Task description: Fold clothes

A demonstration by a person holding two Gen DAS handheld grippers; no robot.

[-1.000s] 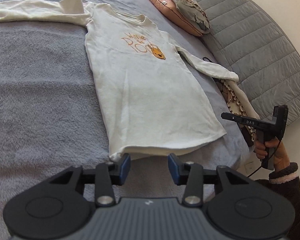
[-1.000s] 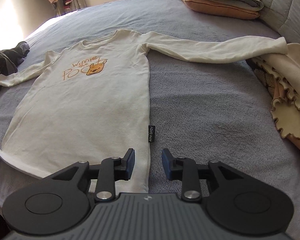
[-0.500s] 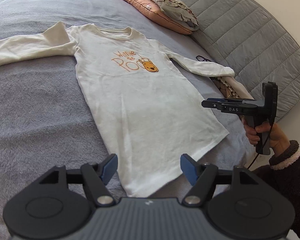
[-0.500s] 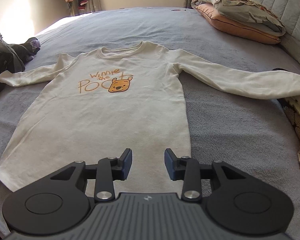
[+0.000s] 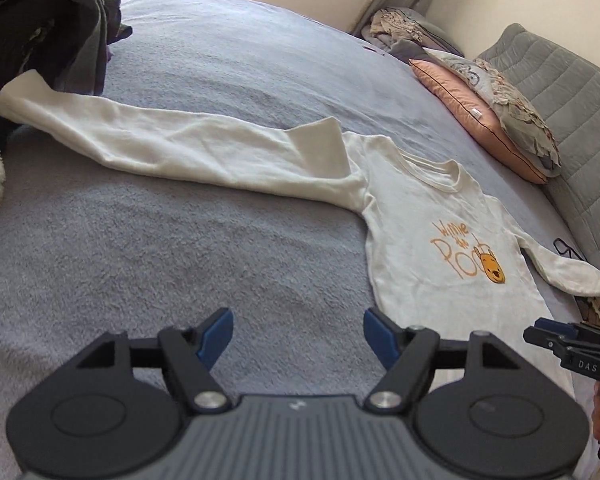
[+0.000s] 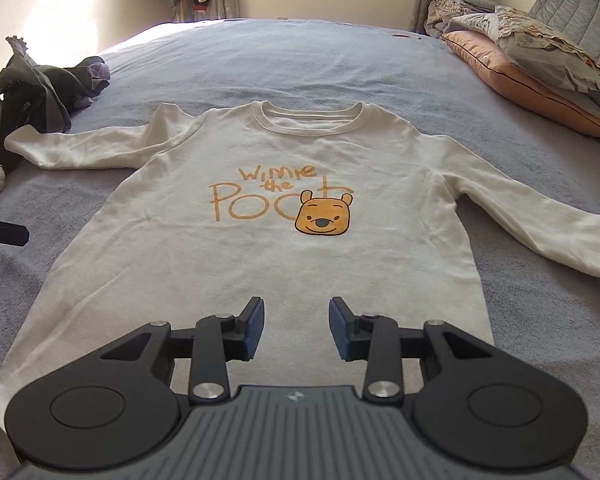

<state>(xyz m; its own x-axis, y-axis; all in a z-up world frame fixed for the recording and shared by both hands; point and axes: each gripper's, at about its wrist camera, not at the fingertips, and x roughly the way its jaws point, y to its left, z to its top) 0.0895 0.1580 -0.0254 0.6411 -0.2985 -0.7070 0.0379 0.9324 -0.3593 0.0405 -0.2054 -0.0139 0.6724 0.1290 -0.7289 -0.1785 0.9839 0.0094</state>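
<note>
Through the left wrist camera I see my left gripper spread wide, its blue-padded fingers holding nothing and hanging over the bare grey bedcover, a nubby fleece surface. The cream long-sleeved shirt lies flat just beyond the right-hand finger, soft knit with a ribbed round collar and an orange bear print on the chest. One sleeve stretches far out to the left, its cuff ending beside a pile of dark clothes. At the lower right edge I can make out the black nose of my right gripper, level with the shirt's far side. A pink pillow under a frilled grey one leans against the quilted headboard.

Through the right wrist camera my right gripper stands parted to a moderate gap, empty, and poised above the lower middle of the shirt; I cannot tell whether the pads brush the fabric. The garment lies front up and smooth, both sleeves spread to the sides on the bedcover. A black tip of the left gripper shows at the left edge.
</note>
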